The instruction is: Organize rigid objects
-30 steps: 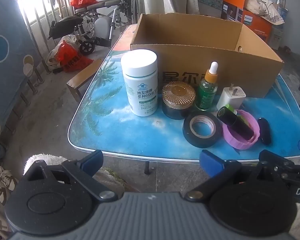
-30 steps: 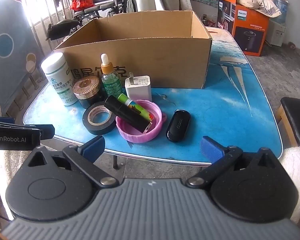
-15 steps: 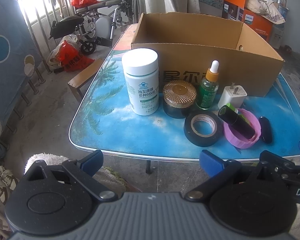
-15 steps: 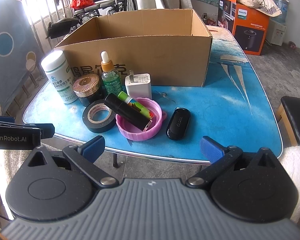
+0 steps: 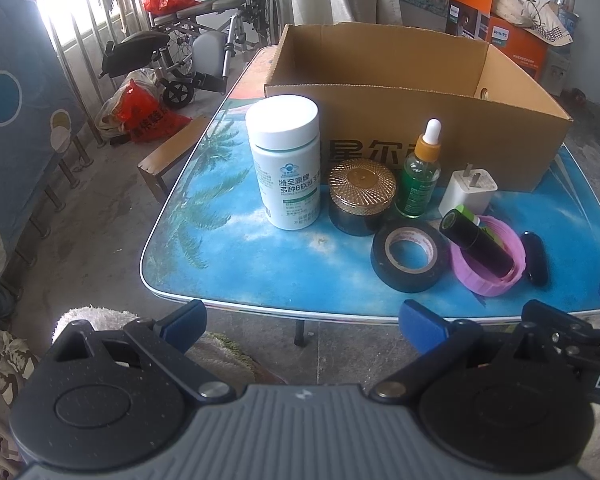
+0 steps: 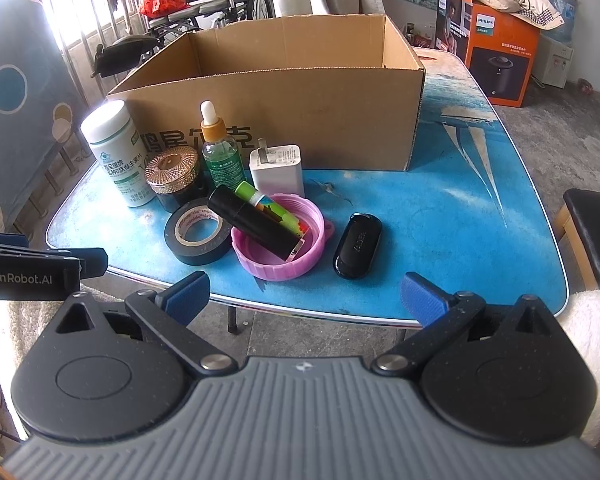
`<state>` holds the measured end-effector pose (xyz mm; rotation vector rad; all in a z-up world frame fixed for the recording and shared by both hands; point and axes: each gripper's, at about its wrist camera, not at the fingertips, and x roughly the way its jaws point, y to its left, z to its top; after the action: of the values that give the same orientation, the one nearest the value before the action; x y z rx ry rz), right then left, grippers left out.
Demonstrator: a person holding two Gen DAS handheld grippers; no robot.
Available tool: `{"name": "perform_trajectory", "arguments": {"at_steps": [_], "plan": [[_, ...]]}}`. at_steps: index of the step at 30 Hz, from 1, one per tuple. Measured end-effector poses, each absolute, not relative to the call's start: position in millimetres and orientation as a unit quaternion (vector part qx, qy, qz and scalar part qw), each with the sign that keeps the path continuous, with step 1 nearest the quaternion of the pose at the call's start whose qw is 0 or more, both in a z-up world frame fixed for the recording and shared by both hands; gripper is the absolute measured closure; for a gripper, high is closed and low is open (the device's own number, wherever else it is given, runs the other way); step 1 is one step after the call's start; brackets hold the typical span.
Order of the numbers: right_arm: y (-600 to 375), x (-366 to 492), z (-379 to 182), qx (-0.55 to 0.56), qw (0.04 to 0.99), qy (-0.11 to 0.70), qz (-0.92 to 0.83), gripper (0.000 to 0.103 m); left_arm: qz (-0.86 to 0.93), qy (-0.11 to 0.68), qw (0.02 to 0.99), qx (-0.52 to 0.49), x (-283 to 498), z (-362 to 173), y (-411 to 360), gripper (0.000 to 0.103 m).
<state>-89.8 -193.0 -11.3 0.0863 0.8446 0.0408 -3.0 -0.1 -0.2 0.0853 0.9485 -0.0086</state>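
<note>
- The counter (image 6: 480, 216), blue with a printed beach scene, carries everything; its near edge sits just ahead of both claws.
- An open cardboard box (image 6: 300, 116) stands upright at the back of the counter; from these angles the inside looks empty, though its floor is mostly hidden.
- The left claw (image 5: 302, 320) hangs off the near edge with its blue-tipped fingers spread wide, nothing between them.
- The right claw (image 6: 304, 294) is likewise spread apart and empty, short of the counter edge.
- A white pill bottle (image 5: 286, 164) stands upright at the left end of the row in front of the box.
- A roll of black tape (image 6: 200, 236) lies flat, touching the pink lid.
- A pink lid (image 6: 280, 246) lies open side up, holding a black tube (image 6: 256, 222) and a green tube (image 6: 272, 210) tilted across its rim.
- A dark jar with a gold lid (image 5: 362, 196) stands just beside the pill bottle.
- A green dropper bottle (image 5: 420, 176) stands upright between the jar and a white charger (image 5: 468, 190).
- A black key fob (image 6: 358, 246) lies flat, just right of the pink lid.
</note>
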Motion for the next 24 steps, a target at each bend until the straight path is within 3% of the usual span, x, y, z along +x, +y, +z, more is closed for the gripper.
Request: {"name": "perform_trajectory", "arguments": {"at_steps": [24], "plan": [[-193.6, -87.3, -11.2, 0.044, 0.910, 0.412, 0.021, 0.001, 0.000, 0.457, 0.888, 0.051, -0.5, 0.0, -4.5, 0.000]]}}
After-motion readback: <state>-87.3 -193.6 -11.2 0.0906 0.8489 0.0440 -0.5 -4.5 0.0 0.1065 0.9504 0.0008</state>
